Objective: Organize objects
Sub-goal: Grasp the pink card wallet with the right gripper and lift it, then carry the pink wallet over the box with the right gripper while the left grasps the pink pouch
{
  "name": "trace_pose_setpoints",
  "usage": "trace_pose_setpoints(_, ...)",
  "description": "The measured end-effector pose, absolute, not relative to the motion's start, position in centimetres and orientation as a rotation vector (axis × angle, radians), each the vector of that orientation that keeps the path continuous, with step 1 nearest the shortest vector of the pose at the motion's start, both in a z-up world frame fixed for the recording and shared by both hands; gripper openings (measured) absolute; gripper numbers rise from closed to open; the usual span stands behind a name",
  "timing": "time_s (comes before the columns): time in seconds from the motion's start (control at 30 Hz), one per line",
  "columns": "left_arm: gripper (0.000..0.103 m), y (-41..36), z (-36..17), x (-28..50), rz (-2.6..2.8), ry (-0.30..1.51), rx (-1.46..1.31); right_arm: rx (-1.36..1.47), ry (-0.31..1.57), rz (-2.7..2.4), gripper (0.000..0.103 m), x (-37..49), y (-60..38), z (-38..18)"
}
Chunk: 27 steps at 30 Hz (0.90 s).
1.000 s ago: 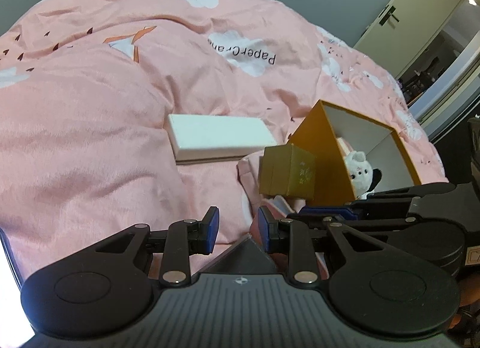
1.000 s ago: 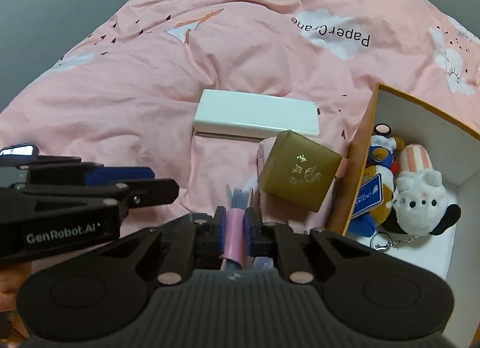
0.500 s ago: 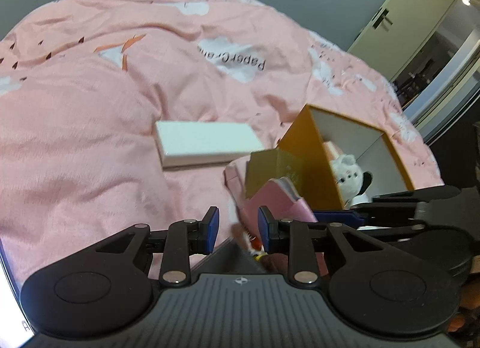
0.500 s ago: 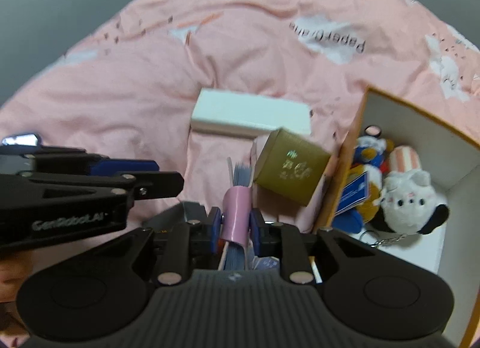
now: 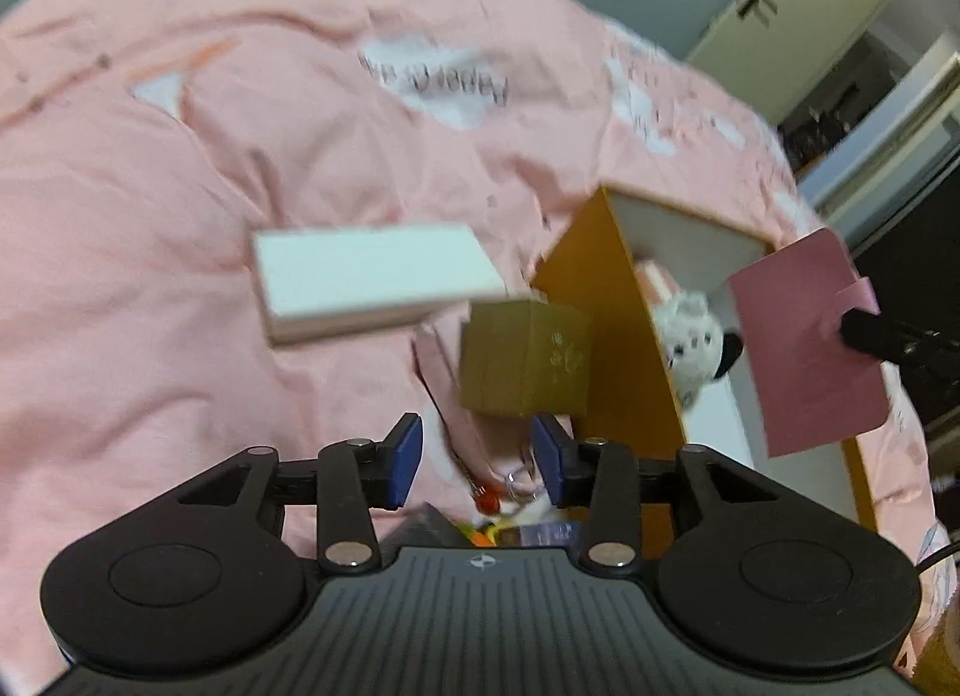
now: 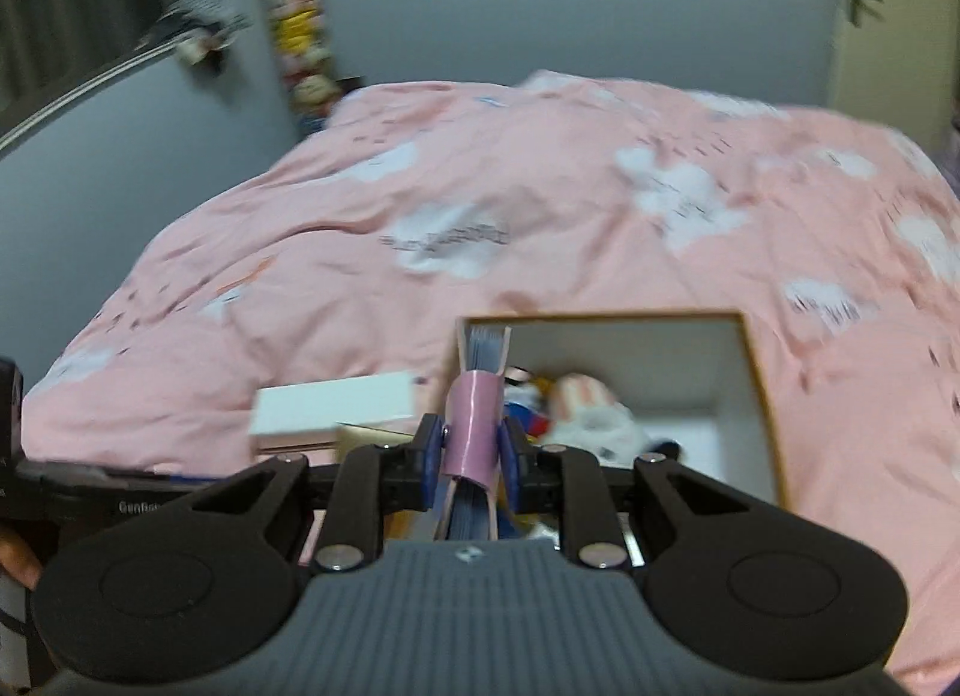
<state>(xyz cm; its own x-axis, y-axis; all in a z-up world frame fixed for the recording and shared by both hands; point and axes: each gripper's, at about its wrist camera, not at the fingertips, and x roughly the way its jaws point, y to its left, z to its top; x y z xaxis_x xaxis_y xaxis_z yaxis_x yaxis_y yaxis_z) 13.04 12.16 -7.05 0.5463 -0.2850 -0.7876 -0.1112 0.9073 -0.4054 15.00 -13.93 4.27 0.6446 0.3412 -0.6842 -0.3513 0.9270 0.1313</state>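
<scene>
My right gripper [image 6: 471, 444] is shut on a pink notebook [image 6: 474, 423], held in the air over the open orange box [image 6: 759, 396]. In the left wrist view the notebook [image 5: 804, 342] hangs at the right, above that orange box [image 5: 600, 324]. A white plush toy [image 5: 690, 330] and other small toys lie inside. My left gripper [image 5: 477, 459] is low over the bed, its jaws opening, pads pressing on nothing. A gold cube box [image 5: 525, 360] sits just beyond them, against the orange box. Pink cloth and a small keyring show under the gap.
A flat white box [image 5: 372, 276] lies on the pink duvet [image 5: 180, 216], left of the gold cube. A door [image 5: 798, 6] stands at the far right. A shelf of plush toys [image 6: 300, 24] lines the far wall. A person's hand [image 6: 15, 558] shows at the lower left.
The right gripper has lifted the pink notebook off the bed and carried it up and right over the orange box. The left jaws have widened and moved closer to the gold cube.
</scene>
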Motion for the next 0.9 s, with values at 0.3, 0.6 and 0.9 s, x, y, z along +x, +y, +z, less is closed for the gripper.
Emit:
trace_pose_setpoints(0.3,0.05,8.7,-11.1,16.9,-0.096,1.134,-0.353,0.098,0.846,0.297,0.022,16.9,-18.6,0.3)
trace_pose_setpoints(0.6,0.05,7.9,-13.2,18.9,0.002,1.159,-0.392,0.109,0.857,0.24,0.022,18.3,-20.9,-1.3)
trace_pose_setpoints(0.9,0.013,8.0,-12.4,17.2,0.041,1.089,-0.412,0.089,0.866,0.25,0.022,18.8,-20.7,-2.3)
